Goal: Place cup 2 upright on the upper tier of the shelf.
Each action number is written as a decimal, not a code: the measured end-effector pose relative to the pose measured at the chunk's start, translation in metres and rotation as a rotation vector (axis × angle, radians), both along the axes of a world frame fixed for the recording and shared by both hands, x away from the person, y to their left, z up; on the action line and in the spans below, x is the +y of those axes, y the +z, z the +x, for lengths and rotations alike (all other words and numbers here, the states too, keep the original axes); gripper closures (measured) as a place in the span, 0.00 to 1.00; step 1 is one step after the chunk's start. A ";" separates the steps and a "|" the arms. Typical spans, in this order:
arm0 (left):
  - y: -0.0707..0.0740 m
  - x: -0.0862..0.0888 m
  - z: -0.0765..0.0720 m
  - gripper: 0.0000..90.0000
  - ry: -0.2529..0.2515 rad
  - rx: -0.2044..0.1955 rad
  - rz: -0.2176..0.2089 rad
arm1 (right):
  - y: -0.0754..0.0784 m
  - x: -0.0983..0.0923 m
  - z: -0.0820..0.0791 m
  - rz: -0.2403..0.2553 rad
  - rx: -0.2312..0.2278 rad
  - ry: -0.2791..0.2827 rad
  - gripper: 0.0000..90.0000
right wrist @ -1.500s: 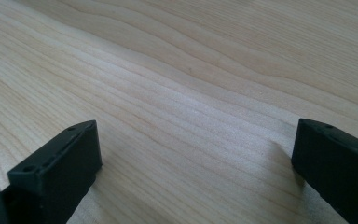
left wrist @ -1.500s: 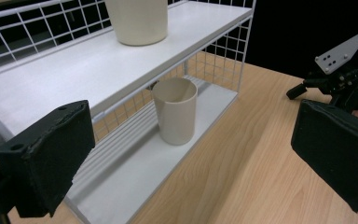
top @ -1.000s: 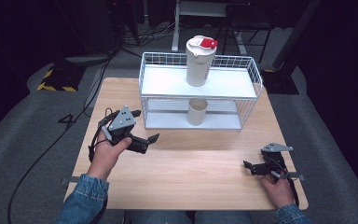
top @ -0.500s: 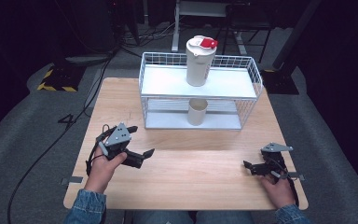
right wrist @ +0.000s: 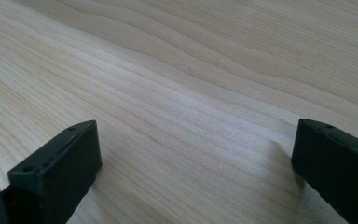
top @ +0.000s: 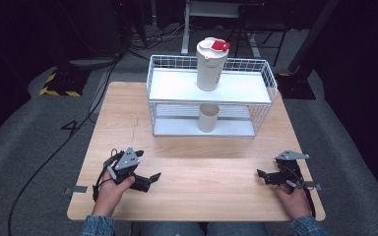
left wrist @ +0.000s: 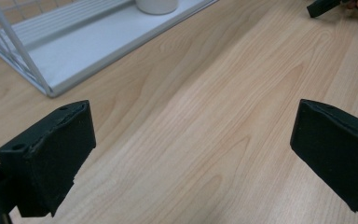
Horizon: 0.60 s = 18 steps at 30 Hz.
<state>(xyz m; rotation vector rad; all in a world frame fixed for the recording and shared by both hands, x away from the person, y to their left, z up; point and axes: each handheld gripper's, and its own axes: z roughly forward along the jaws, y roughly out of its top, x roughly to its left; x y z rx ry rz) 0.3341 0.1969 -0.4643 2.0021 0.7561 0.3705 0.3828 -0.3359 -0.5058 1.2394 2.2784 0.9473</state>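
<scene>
Left claw (top: pixel 147 180) now nearer the table's (top: pixel 211 196) near edge, both claws spread wide, empty.

A wooden table (top: pixel 192 147) carries a white wire rack (top: pixel 211 96) at its far edge.

Left gripper (top: pixel 150 178) sits low over the near-left of the surface (top: pixel 206 196), held by the left hand (top: pixel 112 183), jaws spread wide and empty, pointing right. Right gripper (top: pixel 261 175) sits low at the near-right, held by the right hand (top: pixel 291 191), jaws likewise wide apart, empty, pointing left.
</scene>
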 end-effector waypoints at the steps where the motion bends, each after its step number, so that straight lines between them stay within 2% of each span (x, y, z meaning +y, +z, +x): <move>1: -0.005 0.001 -0.001 0.01 0.006 0.008 -0.011 | 0.000 0.000 0.000 0.000 0.000 0.000 0.02; 2: -0.009 0.001 -0.001 0.01 0.008 0.020 -0.009 | 0.000 0.000 0.000 0.000 0.000 0.000 0.02; 6: -0.022 0.000 0.000 0.01 0.011 0.058 0.053 | 0.000 0.000 0.000 0.000 0.000 0.000 0.02; 9: -0.030 -0.002 0.001 0.01 0.010 0.086 0.061 | 0.000 0.000 0.000 0.000 0.000 0.000 0.02; 11: -0.035 -0.003 0.001 0.01 0.012 0.102 0.085 | 0.000 0.000 0.000 0.000 0.000 0.000 0.02; 18: -0.037 -0.005 0.001 0.02 0.015 0.129 0.128 | 0.000 0.000 0.000 0.000 0.000 0.000 0.02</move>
